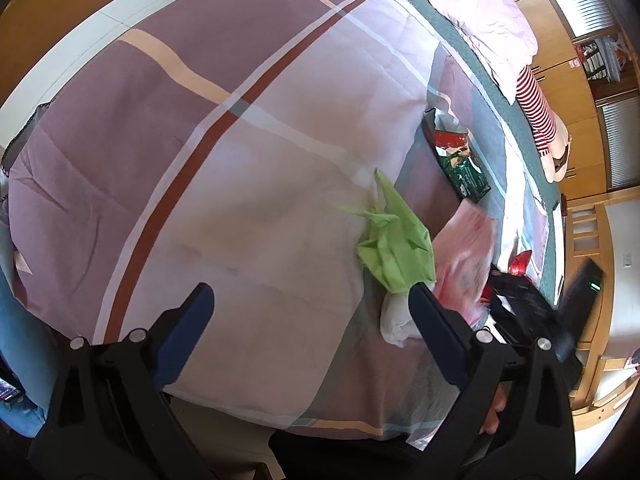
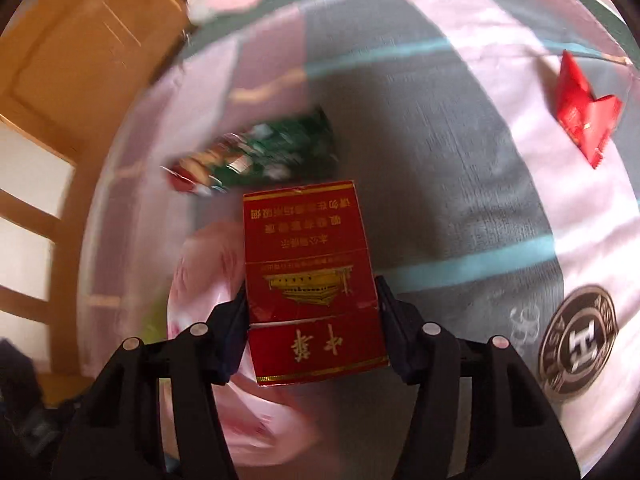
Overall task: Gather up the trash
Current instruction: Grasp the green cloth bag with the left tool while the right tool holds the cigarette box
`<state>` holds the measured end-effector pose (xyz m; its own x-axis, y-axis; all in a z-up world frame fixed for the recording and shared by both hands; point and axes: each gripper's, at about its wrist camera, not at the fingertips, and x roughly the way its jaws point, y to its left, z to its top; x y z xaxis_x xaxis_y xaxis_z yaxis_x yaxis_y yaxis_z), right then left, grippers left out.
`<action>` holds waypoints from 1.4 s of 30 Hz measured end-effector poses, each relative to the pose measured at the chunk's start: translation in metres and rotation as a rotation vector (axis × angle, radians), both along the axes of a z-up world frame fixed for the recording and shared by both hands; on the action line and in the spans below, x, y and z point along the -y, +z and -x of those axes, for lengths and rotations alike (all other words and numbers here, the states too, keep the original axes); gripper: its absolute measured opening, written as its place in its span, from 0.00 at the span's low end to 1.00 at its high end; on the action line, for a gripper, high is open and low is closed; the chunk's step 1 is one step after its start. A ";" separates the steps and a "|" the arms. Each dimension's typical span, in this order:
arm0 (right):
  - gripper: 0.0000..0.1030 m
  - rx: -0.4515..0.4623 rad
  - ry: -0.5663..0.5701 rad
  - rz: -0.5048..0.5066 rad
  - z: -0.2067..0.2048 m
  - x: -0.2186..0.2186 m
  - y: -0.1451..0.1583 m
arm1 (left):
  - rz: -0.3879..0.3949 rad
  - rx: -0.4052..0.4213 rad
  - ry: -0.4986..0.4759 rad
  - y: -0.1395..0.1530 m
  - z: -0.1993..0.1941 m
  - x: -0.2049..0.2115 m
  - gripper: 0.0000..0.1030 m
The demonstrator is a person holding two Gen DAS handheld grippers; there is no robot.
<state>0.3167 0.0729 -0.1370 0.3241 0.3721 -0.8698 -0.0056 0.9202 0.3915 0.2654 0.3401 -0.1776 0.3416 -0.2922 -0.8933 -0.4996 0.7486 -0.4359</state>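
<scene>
My right gripper [image 2: 312,294] is shut on a red cigarette pack [image 2: 308,256], its pads pressing on both long sides. The pack hangs over a pink plastic bag [image 2: 256,420] that lies on the bed. Behind it lies a green and red snack wrapper [image 2: 276,152], and a crumpled red wrapper [image 2: 584,116] is at the far right. My left gripper [image 1: 310,292] stands open above the quilt with nothing between its fingers. Its right finger is beside a crumpled green paper [image 1: 396,244] and a white tissue [image 1: 396,316]. The pink bag [image 1: 464,256] and the snack wrapper [image 1: 460,156] show further right.
The bed carries a purple, pink and grey patchwork quilt [image 1: 200,140] with a pink pillow [image 1: 480,20] at its head. Wooden cupboards [image 1: 592,128] stand beyond the bed. A round dark logo [image 2: 576,340] is printed on the fabric at the right.
</scene>
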 end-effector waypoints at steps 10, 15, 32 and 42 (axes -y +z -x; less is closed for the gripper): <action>0.56 0.169 -0.078 0.050 0.045 0.022 0.036 | -0.011 0.037 0.041 0.004 0.000 -0.010 0.94; 0.56 0.153 -0.150 0.090 0.047 0.032 0.029 | -0.065 0.088 -0.017 0.007 -0.012 0.008 0.94; 0.56 0.219 -0.275 0.180 0.067 0.061 0.042 | -0.140 0.207 -0.187 -0.016 -0.046 0.068 0.42; 0.56 0.236 -0.263 0.207 0.066 0.059 0.044 | -0.272 0.341 -0.125 0.037 -0.021 0.057 0.36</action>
